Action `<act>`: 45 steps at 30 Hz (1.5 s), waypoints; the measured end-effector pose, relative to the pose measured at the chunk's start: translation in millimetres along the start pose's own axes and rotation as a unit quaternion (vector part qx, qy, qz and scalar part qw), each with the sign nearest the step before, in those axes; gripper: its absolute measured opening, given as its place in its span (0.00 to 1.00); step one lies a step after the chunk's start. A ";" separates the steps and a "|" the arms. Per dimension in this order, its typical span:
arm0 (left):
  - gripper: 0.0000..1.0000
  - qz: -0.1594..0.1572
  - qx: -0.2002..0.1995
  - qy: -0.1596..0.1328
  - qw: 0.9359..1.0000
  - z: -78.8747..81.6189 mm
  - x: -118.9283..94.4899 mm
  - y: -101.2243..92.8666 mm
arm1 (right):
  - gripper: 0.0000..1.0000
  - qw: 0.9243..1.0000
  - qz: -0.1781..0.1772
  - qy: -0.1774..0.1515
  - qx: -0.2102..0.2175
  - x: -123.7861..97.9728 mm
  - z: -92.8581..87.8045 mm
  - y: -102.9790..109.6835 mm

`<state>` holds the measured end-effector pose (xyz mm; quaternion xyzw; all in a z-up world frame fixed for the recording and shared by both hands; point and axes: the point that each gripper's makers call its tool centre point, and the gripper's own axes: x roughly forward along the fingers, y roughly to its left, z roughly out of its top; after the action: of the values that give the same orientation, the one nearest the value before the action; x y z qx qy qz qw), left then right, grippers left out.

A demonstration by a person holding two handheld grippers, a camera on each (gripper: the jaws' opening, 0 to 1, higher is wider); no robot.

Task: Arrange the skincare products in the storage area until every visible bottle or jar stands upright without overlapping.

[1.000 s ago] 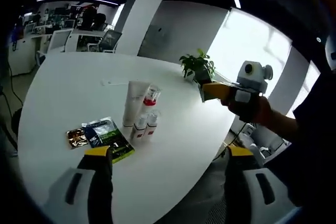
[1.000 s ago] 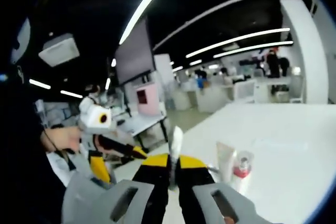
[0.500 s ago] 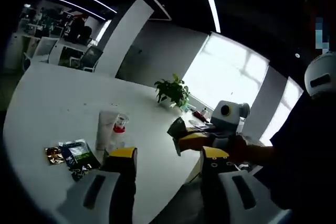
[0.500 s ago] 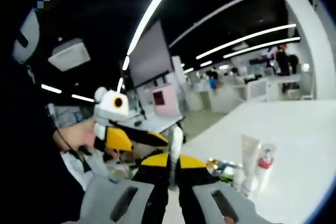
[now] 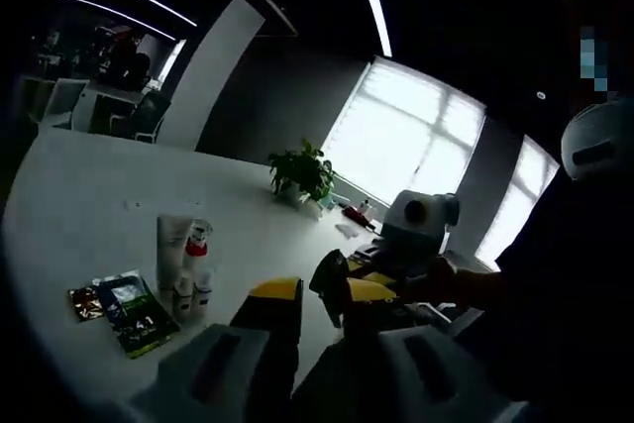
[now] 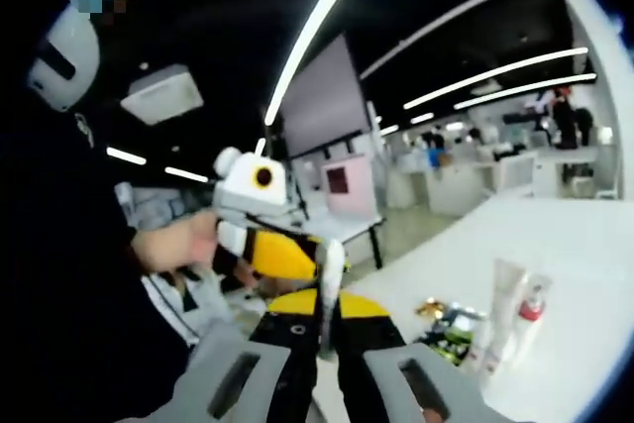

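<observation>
While both grippers hung off the table point(image 5: 89, 185) edge, the right gripper point(image 6: 327, 319) held its jaws nearly together, clamped on a slim white tube point(image 6: 330, 279). The left gripper point(image 5: 322, 299) stood narrow with nothing between its jaws. The tall tube point(image 5: 170, 245) and bottles point(image 5: 193, 269) stood clustered on the table, beside the sachets point(image 5: 129, 309). Best practice: lower the tube base-first onto bare surface beside them, then release.

A potted plant point(image 5: 300, 171) stands at the far side of the white table point(image 5: 79, 205). Foil sachets point(image 5: 124, 301) lie near its front edge. Bright windows point(image 5: 416, 141) lie beyond.
</observation>
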<state>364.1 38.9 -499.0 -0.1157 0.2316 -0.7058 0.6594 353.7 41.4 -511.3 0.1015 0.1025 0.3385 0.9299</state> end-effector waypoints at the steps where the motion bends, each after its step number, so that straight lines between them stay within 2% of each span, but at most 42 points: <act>1: 0.10 0.000 0.005 0.002 1.000 -0.5 -0.5 -1.2 | 0.00 1.000 0.001 -0.001 0.001 -0.2 0.6 0.7; 8: 0.05 0.003 0.019 0.004 1.000 1.9 -1.5 -5.3 | 0.00 1.000 -0.002 0.007 -0.014 -1.7 0.0 3.6; 11: 0.02 0.011 0.049 -0.001 0.999 6.9 0.6 -8.9 | 0.00 1.000 -0.010 0.002 -0.022 -2.9 3.6 1.6; 12: 0.01 0.021 0.081 0.002 0.996 9.1 0.7 -7.8 | 0.00 1.000 -0.014 -0.002 -0.025 -3.8 5.5 0.6; 14: 0.01 0.027 0.112 0.004 0.993 12.3 1.4 -10.6 | 0.00 0.999 -0.017 -0.008 -0.029 -4.8 8.3 0.2; 20: 0.02 0.029 0.143 0.003 0.989 20.2 2.0 -16.5 | 0.00 0.999 -0.020 -0.025 -0.036 -8.0 17.2 1.5; 21: 0.03 0.033 0.169 -0.008 0.985 25.2 1.8 -16.6 | 0.00 0.999 -0.020 -0.029 -0.040 -8.7 20.8 2.3; 24: 0.04 0.018 0.181 -0.022 0.983 31.3 -0.2 -25.2 | 0.00 0.996 -0.016 -0.027 -0.084 -10.2 28.8 5.0; 25: 0.06 0.013 0.196 -0.046 0.979 41.5 -1.7 -30.2 | 0.00 0.993 -0.023 -0.025 -0.112 -11.2 32.5 5.6; 26: 0.07 -0.008 0.200 -0.052 0.978 44.2 -2.5 -39.2 | 0.00 0.990 -0.021 -0.034 -0.135 -11.7 38.1 8.3; 27: 0.08 -0.008 0.208 -0.064 0.976 50.4 -4.6 -42.3 | 0.00 0.988 -0.013 -0.042 -0.148 -13.2 43.6 14.2; 30: 0.07 -0.019 0.216 -0.067 0.974 55.5 -8.3 -49.7 | 0.00 0.987 -0.008 -0.053 -0.152 -16.9 52.6 19.6; 34: 0.07 -0.024 0.230 -0.059 0.971 56.4 -6.7 -53.5 | 0.00 0.984 -0.004 -0.045 -0.170 -17.5 55.5 22.3; 38: 0.06 -0.032 0.232 -0.056 0.971 55.6 -3.5 -54.4 | 0.00 0.985 0.005 -0.044 -0.170 -16.7 58.6 25.4; 39: 0.06 -0.032 0.231 -0.057 0.971 56.4 -3.1 -53.8 | 0.00 0.984 0.001 -0.040 -0.172 -16.9 58.7 24.1; 41: 0.03 -0.030 0.213 -0.051 0.975 56.1 -1.6 -50.5 | 0.00 0.985 0.003 -0.036 -0.170 -16.9 57.4 23.2; 43: 0.02 -0.028 0.218 -0.045 0.975 55.7 -0.8 -48.8 | 0.08 0.990 -0.018 -0.032 -0.134 -15.8 55.4 15.8; 45: 0.02 -0.033 0.203 -0.036 0.978 54.9 0.0 -48.9 | 0.13 0.990 -0.008 -0.030 -0.137 -15.3 53.7 16.3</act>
<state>347.0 30.5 -428.0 -0.0125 0.0559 -0.7549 0.6534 346.3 37.3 -453.8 -0.0180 0.0282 0.3385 0.9404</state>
